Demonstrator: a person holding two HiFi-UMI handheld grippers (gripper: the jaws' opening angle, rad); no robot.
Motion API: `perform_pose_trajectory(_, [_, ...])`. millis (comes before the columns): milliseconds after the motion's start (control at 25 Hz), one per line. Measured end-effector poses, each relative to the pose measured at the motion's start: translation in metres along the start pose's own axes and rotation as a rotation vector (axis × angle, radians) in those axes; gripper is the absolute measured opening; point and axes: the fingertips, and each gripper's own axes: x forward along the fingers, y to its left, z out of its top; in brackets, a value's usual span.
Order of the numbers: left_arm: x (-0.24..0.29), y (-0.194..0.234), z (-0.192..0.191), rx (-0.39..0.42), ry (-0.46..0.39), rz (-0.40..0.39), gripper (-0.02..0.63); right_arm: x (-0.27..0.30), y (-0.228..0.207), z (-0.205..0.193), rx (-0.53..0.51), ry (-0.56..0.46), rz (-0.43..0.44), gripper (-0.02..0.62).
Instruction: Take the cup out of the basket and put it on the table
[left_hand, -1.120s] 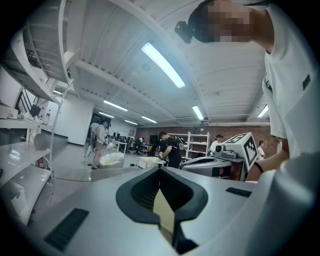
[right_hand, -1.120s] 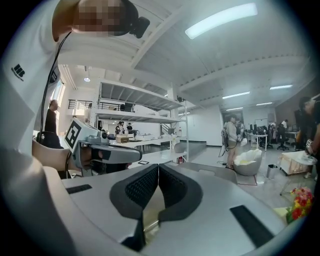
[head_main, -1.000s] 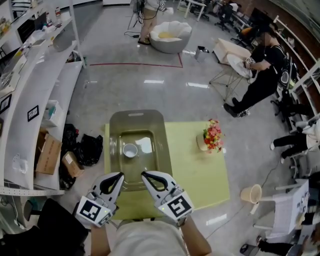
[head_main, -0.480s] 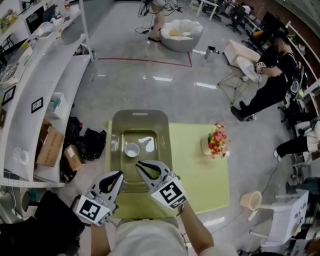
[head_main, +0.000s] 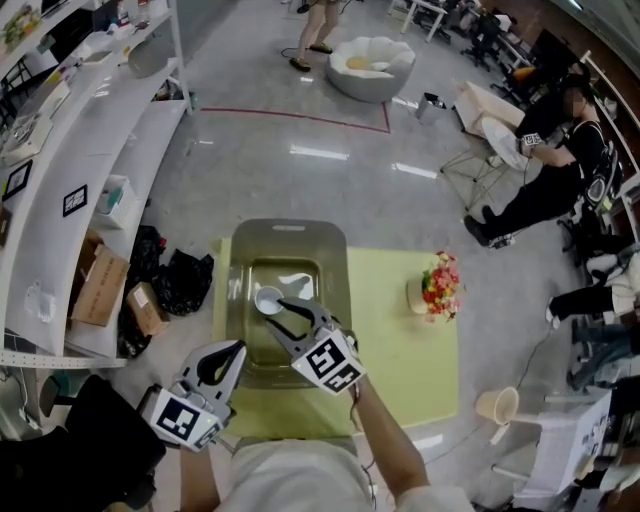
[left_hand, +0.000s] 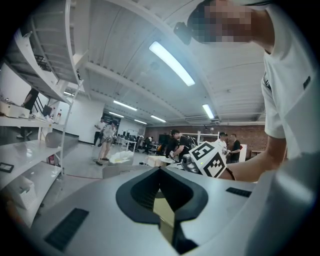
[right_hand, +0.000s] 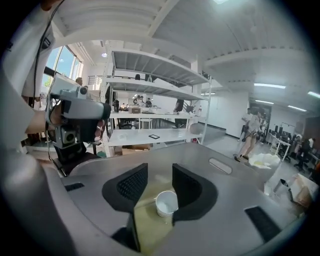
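Close in, the left gripper (head_main: 238, 350) hangs closed and empty. The right gripper (head_main: 288, 306) has just been parting its jaws to a modest gap, with nothing gripped. Just ahead, the white cup (right_hand: 166, 203) stands upright in the basket (head_main: 290, 236); it looks light, stiff and slick, probably best pinched gently across the rim.

The right gripper (head_main: 288, 305), jaws just opening with the cup (head_main: 265, 296) showing between them, is covering the cup's near side from overhead, so I can't tell whether a fingertip is touching it. In the right gripper view the cup's lower edge is slipping behind a pad (right_hand: 185, 188). The left gripper (left_hand: 160, 169) is blocking all but a strip of the basket (left_hand: 120, 171). The person's torso (head_main: 290, 480) is running off the bottom edge.
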Motion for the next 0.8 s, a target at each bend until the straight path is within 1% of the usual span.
perform_pose_trajectory(280, [-0.001,0.008,-0.001,-0.004,0.002,-0.005,0.009,0.042,-0.004,-0.032,-0.077,0.152,0.070,0.232])
perform_pose_trajectory(560, [-0.001,0.012,-0.004,-0.009,0.004,0.000,0.009,0.078,-0.011,-0.078,-0.158,0.333,0.134,0.300])
perform_pose_trajectory(800, [-0.001,0.017,-0.003,-0.017,0.011,0.006,0.009,0.101,-0.015,-0.109,-0.179,0.431,0.200,0.368])
